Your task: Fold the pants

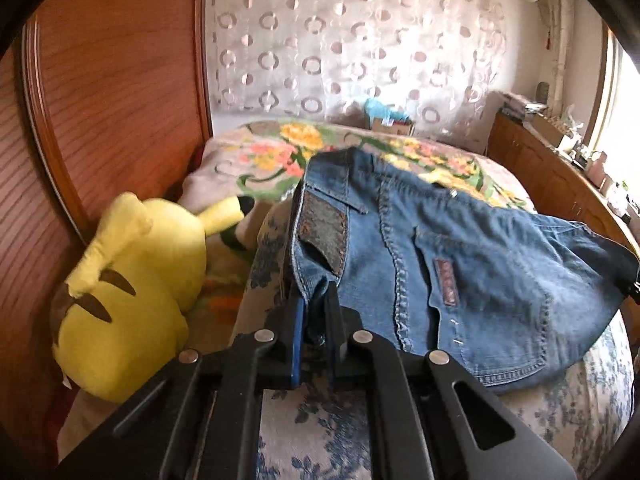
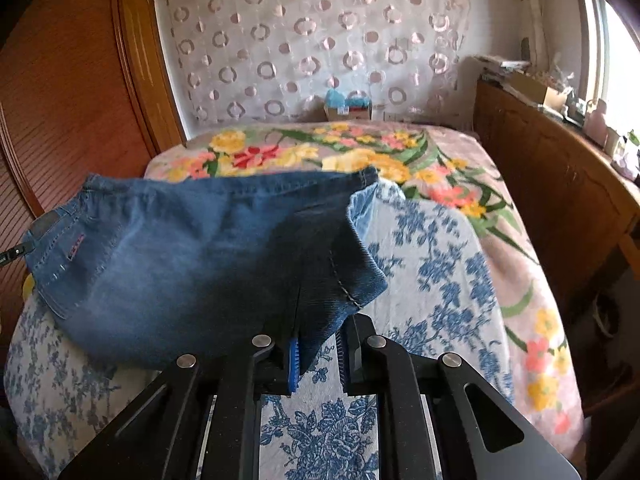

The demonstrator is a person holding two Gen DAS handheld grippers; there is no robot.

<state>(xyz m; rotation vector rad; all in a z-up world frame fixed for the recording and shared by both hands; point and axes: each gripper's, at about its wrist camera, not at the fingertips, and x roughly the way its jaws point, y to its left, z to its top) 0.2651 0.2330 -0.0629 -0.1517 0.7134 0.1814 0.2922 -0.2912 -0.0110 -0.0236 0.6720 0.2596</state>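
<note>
Blue denim pants [image 1: 472, 280] hang stretched between my two grippers above the bed. My left gripper [image 1: 316, 300] is shut on the waistband end, by the brown leather patch [image 1: 322, 228]. Back pockets and seams face the left wrist camera. In the right wrist view the pants [image 2: 192, 256] spread to the left, and my right gripper [image 2: 320, 340] is shut on the folded leg-hem end [image 2: 352, 272]. The lower middle of the pants sags onto the blue floral sheet [image 2: 432, 264]. The left gripper's tip shows at the far left edge [image 2: 12, 254].
A yellow plush toy [image 1: 136, 292] lies at the left by the wooden headboard [image 1: 100, 120]. A floral blanket [image 2: 400, 156] covers the far bed. A wooden cabinet [image 2: 540, 184] with clutter stands right, under a window. A circle-patterned curtain [image 2: 320, 40] hangs behind.
</note>
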